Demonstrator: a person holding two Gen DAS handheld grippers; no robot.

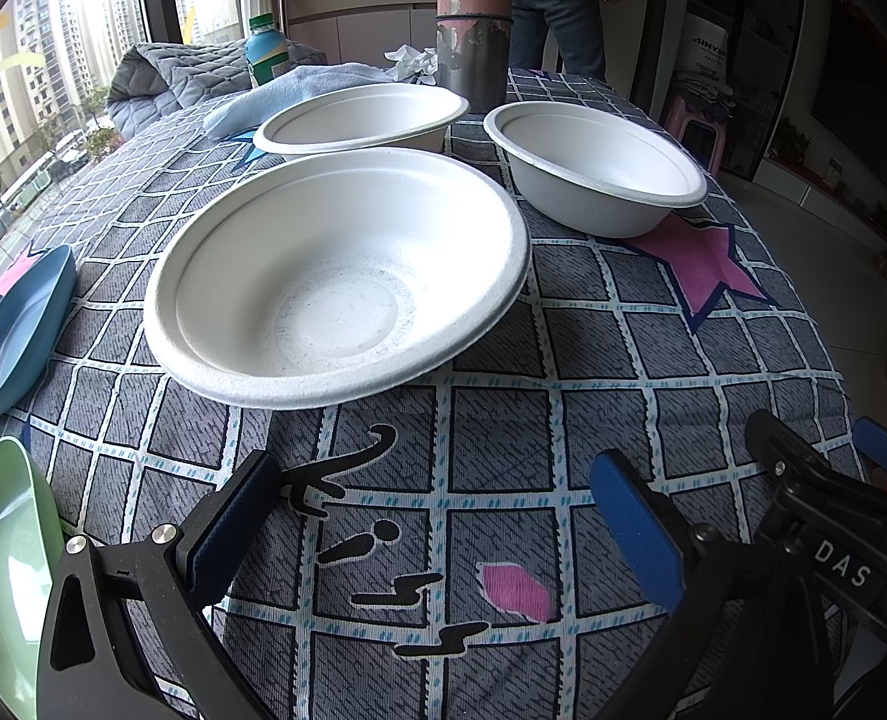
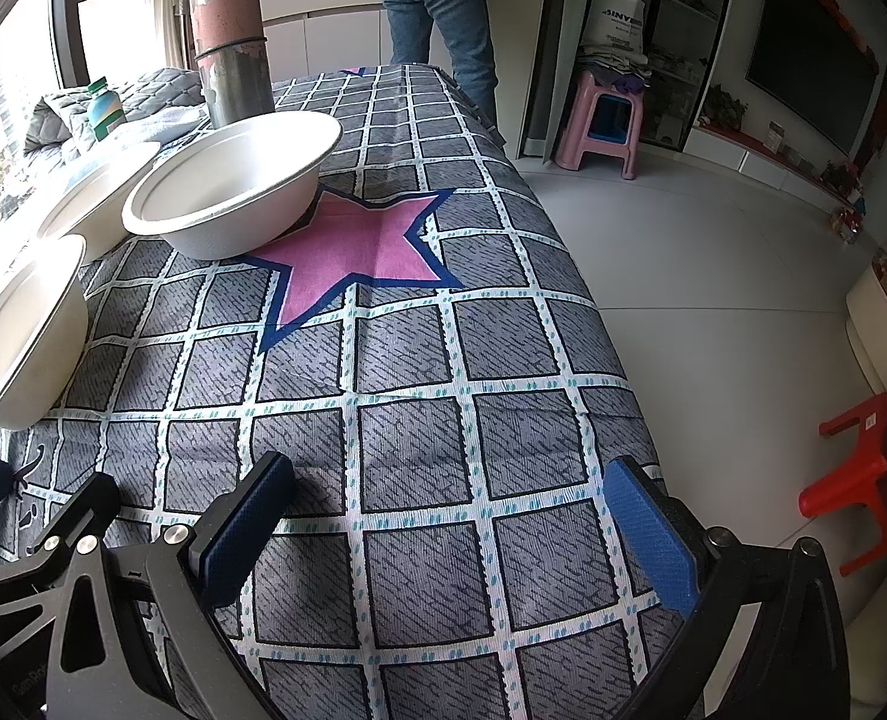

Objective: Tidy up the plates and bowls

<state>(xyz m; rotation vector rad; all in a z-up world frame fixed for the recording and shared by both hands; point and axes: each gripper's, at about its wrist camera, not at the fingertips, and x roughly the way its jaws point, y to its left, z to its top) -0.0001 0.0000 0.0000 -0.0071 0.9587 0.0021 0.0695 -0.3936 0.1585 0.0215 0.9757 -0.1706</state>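
Hovering low over the patterned cloth at the bottom of each view, both grippers are spread wide and hold nothing: the left gripper [image 1: 437, 516] has its blue pads well apart with only cloth between them, and the right gripper [image 2: 449, 510] looks the same. The left one seems lined up on the near white bowl [image 1: 335, 276], which fills the centre of the left wrist view just ahead of the fingertips, likely because it is the closest piece to gather. Two more white bowls sit beyond it, the far bowl [image 1: 365, 117] at upper centre and the right bowl [image 1: 593, 168] at upper right, resting partly on a pink star [image 1: 707, 264]; the three are near one another but apart, not nested, so stacking is probably not yet begun. All three stand upright, mouths up, and being round have no long axis to speak of. At the left edge a blue plate [image 1: 17, 330] and a green plate [image 1: 5, 552] lie flat, dished side up; each appears stretched top to bottom, which may be lens distortion. The surface [image 2: 419, 420] drops off to the floor on the right of the right wrist view, which may explain why the dishes sit well in from that edge.
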